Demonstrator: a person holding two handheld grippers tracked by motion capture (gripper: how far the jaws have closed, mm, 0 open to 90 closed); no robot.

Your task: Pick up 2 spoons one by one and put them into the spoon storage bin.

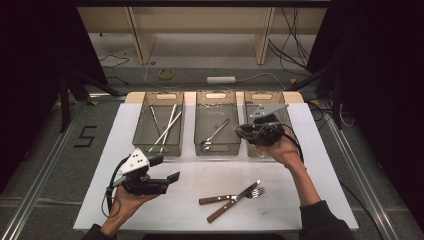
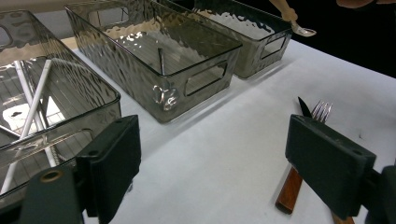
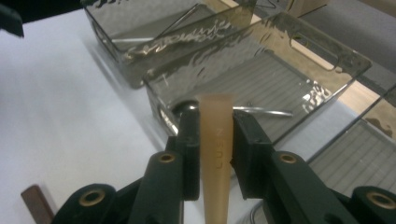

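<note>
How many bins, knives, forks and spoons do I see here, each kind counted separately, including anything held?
Clear bins: 3
Knives: 1
Forks: 1
Spoons: 2 (a metal spoon lying in a bin, a tan-handled spoon clamped in the right gripper)
Total: 7

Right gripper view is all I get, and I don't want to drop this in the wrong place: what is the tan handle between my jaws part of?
Observer: A spoon; the left gripper view shows its metal bowl beyond the handle.
Operator: Where am I holding it?
Observer: In the high view the right gripper hangs over the rightmost bin.
Operator: Anything left on the table?
Observer: A fork and a knife lie crossed near the front edge.
</note>
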